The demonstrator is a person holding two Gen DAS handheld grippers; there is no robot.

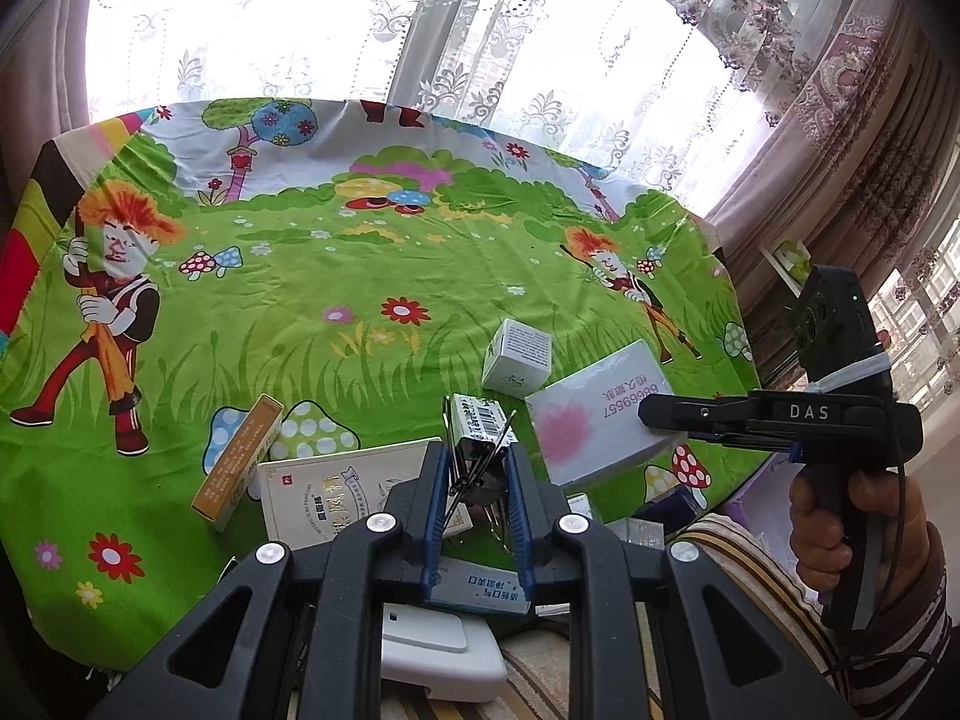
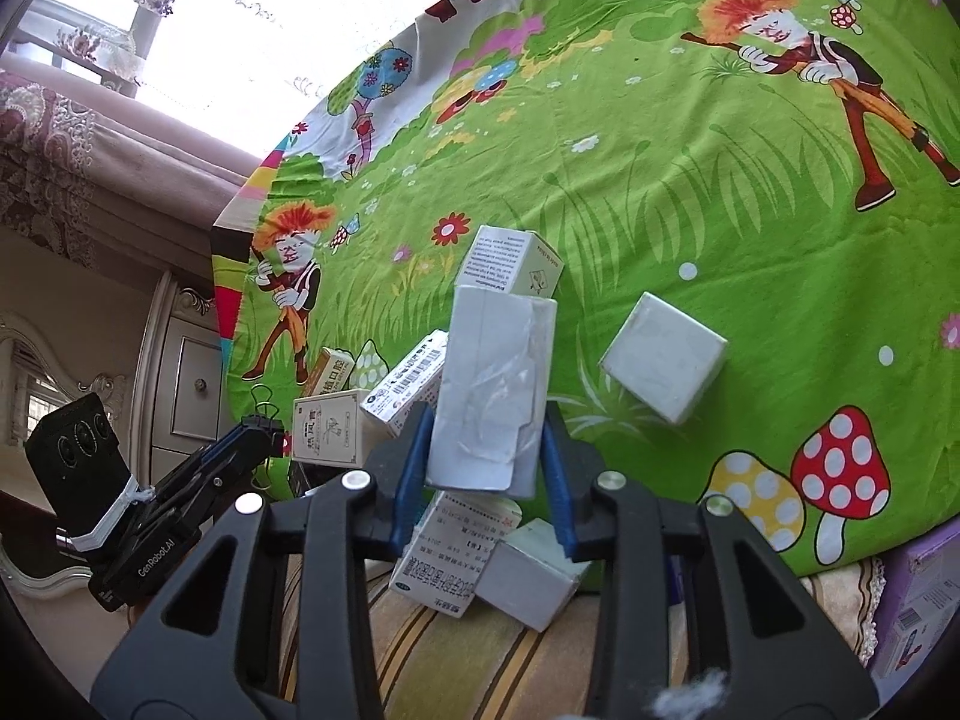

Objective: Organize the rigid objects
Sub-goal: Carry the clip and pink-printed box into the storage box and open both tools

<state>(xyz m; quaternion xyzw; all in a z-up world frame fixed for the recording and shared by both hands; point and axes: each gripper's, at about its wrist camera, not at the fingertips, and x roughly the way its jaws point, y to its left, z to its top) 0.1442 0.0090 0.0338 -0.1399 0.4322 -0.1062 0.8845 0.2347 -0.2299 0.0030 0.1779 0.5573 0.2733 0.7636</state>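
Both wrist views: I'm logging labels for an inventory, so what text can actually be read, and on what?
"DAS": on the right gripper.
"GenRobot.AI": on the left gripper.
"8669557", upside down: on the white pink-flower box.
Chinese print and barcodes on the medicine boxes: too small or distorted to read.

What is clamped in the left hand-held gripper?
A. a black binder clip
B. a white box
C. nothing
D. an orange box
A: the left hand-held gripper pinches a black binder clip between its blue-edged fingers; the right wrist view also shows the clip at its tip.
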